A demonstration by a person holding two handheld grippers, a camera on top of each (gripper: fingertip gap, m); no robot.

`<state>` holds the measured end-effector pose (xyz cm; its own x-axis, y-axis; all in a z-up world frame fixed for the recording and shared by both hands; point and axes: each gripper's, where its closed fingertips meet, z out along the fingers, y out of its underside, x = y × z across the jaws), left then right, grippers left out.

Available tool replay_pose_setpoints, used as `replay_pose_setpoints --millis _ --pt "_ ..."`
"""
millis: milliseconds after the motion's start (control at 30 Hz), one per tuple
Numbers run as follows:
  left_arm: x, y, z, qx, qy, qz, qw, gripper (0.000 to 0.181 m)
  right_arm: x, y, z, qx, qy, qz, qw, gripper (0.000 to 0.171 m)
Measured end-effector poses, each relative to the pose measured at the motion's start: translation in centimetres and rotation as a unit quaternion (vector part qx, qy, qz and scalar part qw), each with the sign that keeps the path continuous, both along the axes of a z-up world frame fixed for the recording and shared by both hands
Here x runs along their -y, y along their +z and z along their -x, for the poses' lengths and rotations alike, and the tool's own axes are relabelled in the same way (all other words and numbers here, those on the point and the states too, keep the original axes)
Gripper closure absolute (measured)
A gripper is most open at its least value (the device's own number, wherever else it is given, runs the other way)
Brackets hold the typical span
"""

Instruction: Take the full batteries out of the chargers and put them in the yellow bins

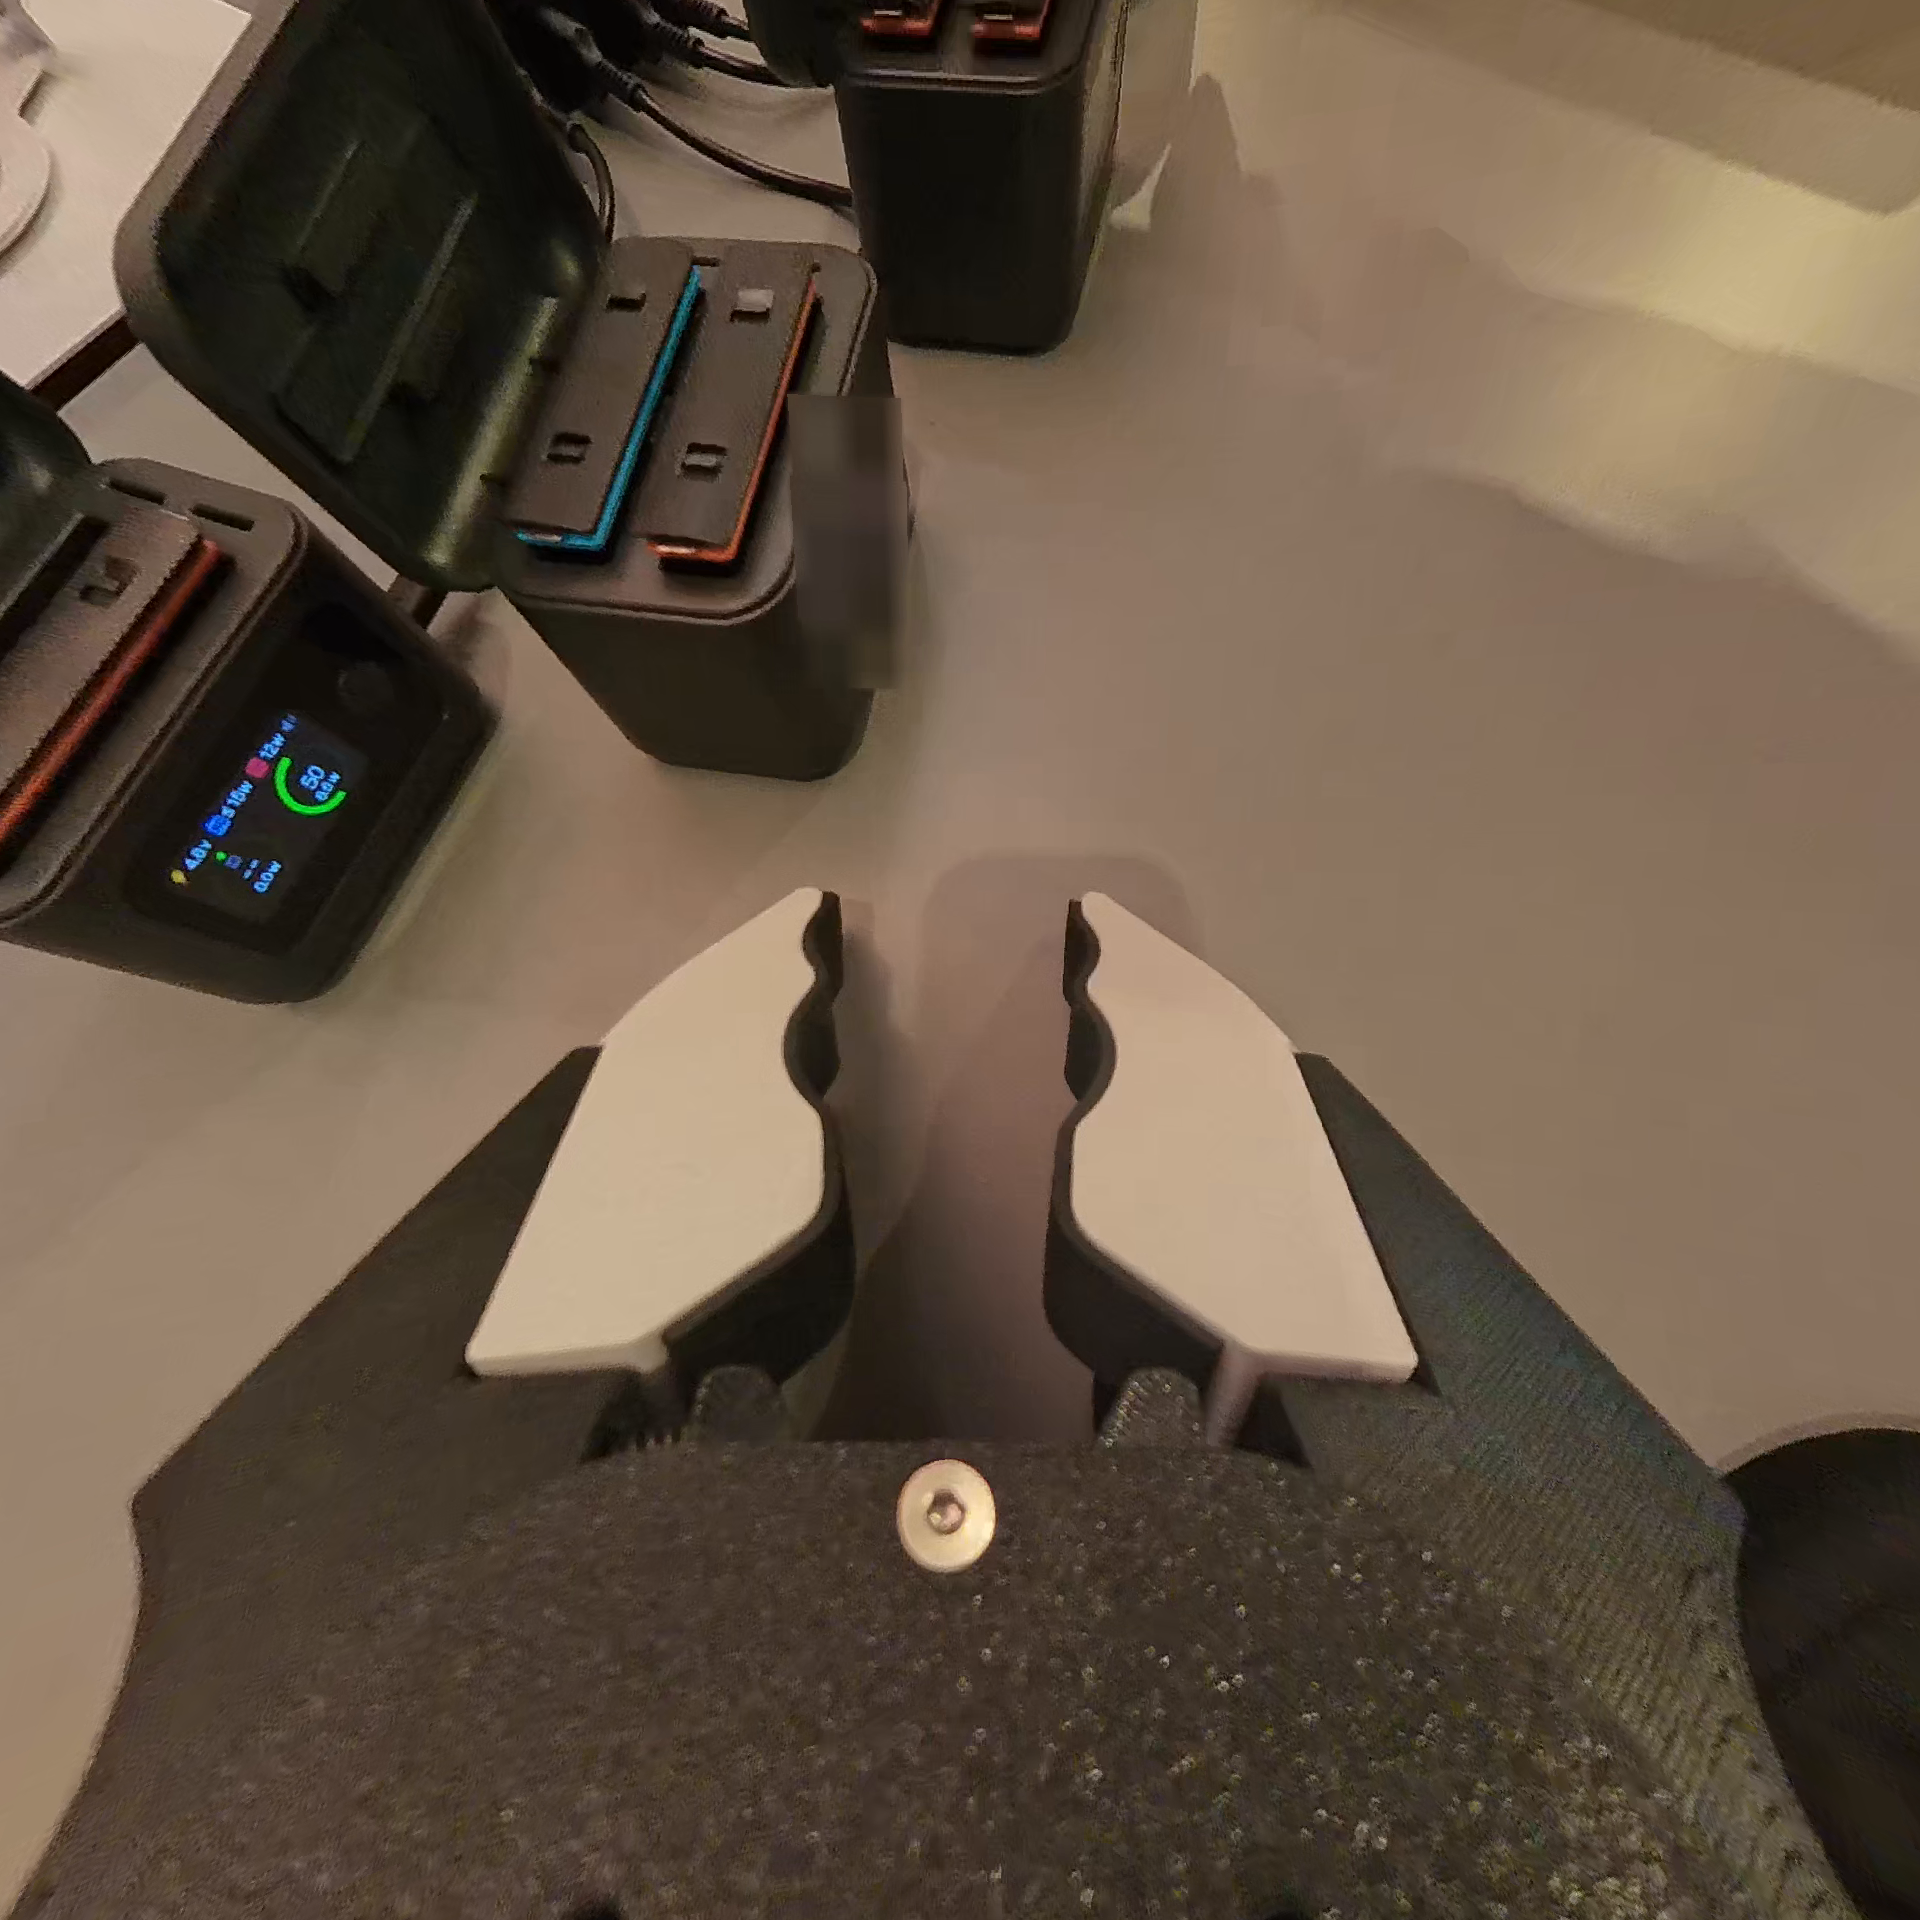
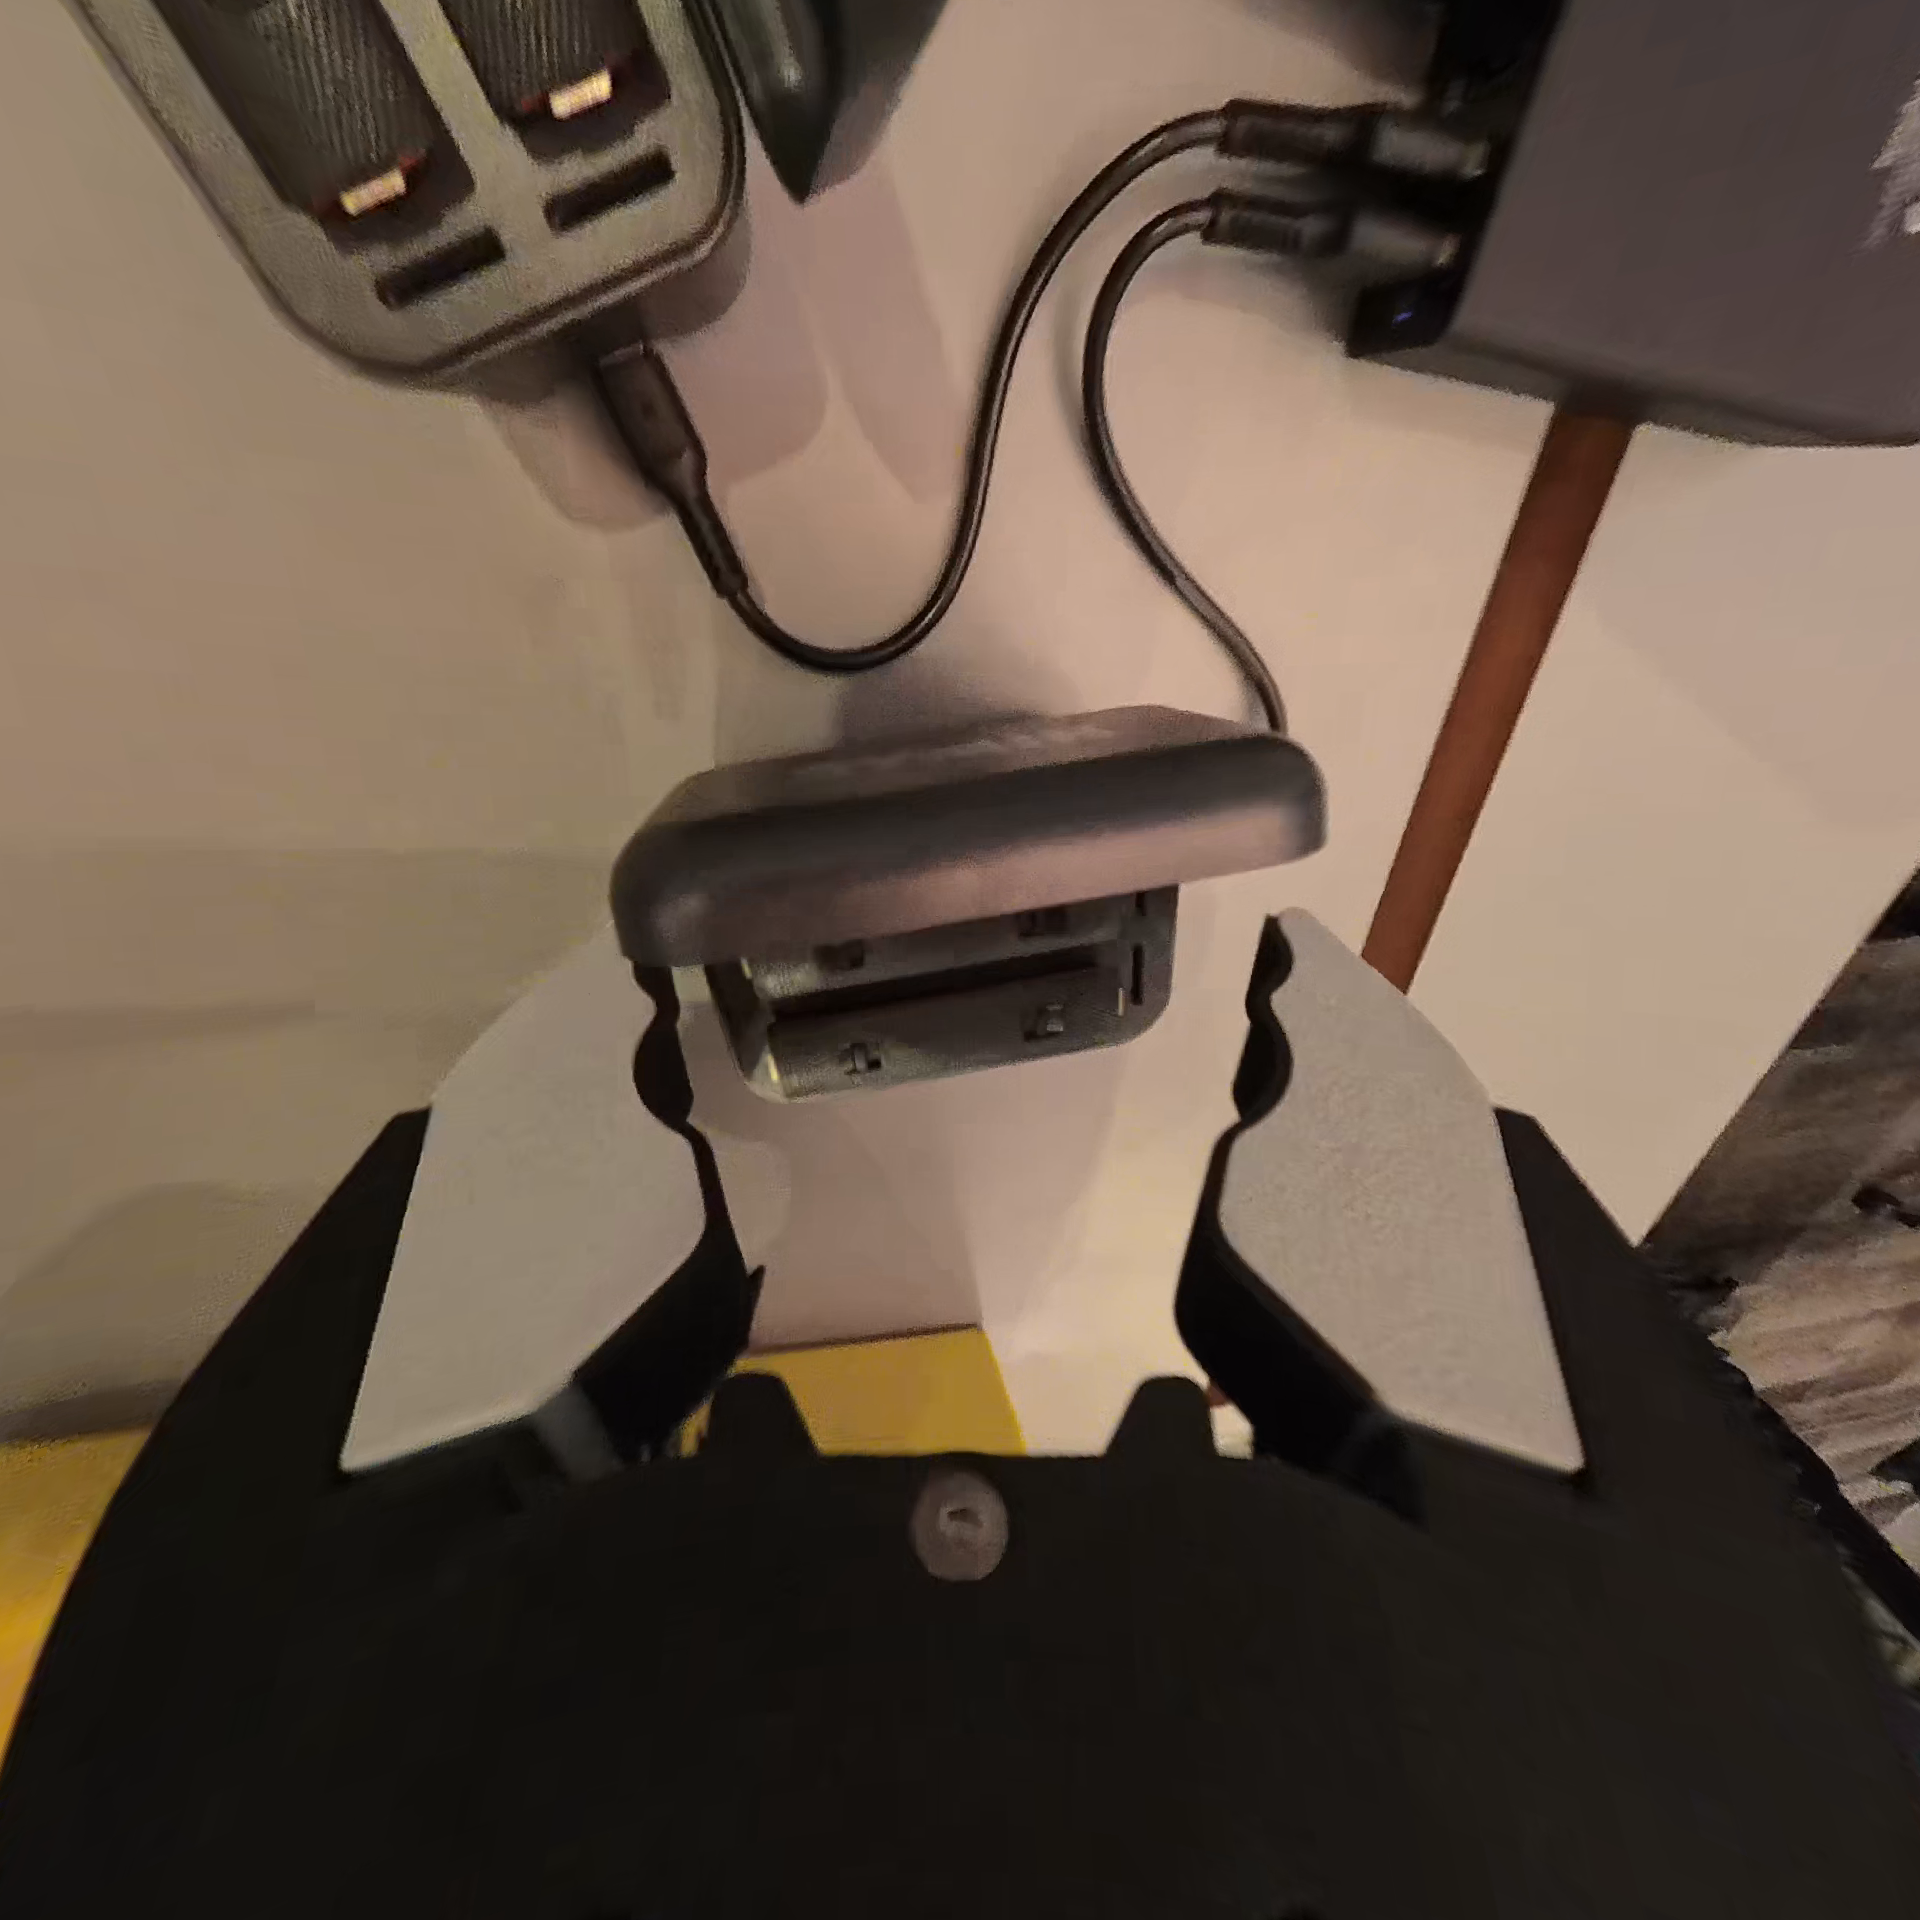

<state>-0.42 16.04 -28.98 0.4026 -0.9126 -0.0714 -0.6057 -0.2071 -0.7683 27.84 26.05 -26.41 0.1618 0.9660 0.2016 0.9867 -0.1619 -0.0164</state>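
Observation:
In the left wrist view, my left gripper (image 1: 951,914) is open and empty above the bare white table. A black charger (image 1: 675,644) with its lid up stands ahead to the left, holding a blue-edged battery (image 1: 613,416) and an orange-edged battery (image 1: 743,416). A second charger (image 1: 208,748) with a lit screen sits at far left. In the right wrist view, my right gripper (image 2: 961,961) is open, its fingertips on either side of a small charger (image 2: 935,997) with its lid (image 2: 966,831) raised and two batteries inside. A yellow bin (image 2: 894,1392) shows under the gripper.
A third charger (image 1: 966,187) stands at the back in the left wrist view. In the right wrist view, another open charger (image 2: 436,156) lies top left, black cables (image 2: 977,520) run to a grey power block (image 2: 1683,208), and a brown strip (image 2: 1496,686) shows at the table edge. Spacing between my two grippers at the tips: around 30 centimeters. Between my right fingertips and the grey power block (image 2: 1683,208) there is roughly 11 centimeters.

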Motion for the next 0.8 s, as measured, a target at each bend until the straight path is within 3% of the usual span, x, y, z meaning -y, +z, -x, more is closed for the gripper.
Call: replay_pose_setpoints --millis 300,467,800 --pt "0.0 -0.1 0.0 0.001 -0.001 0.005 1.000 0.141 0.4 -1.0 -0.7 0.033 0.009 0.039 0.999 0.081" --pt "0.1 -0.1 0.0 0.000 -0.002 0.002 1.000 0.141 1.8 -0.8 0.2 0.020 -0.155 0.075 0.985 0.081" --pt "0.2 0.0 0.0 -0.001 -0.004 -0.011 1.000 0.142 4.8 -0.7 3.7 -0.009 -0.409 0.104 0.907 0.082"
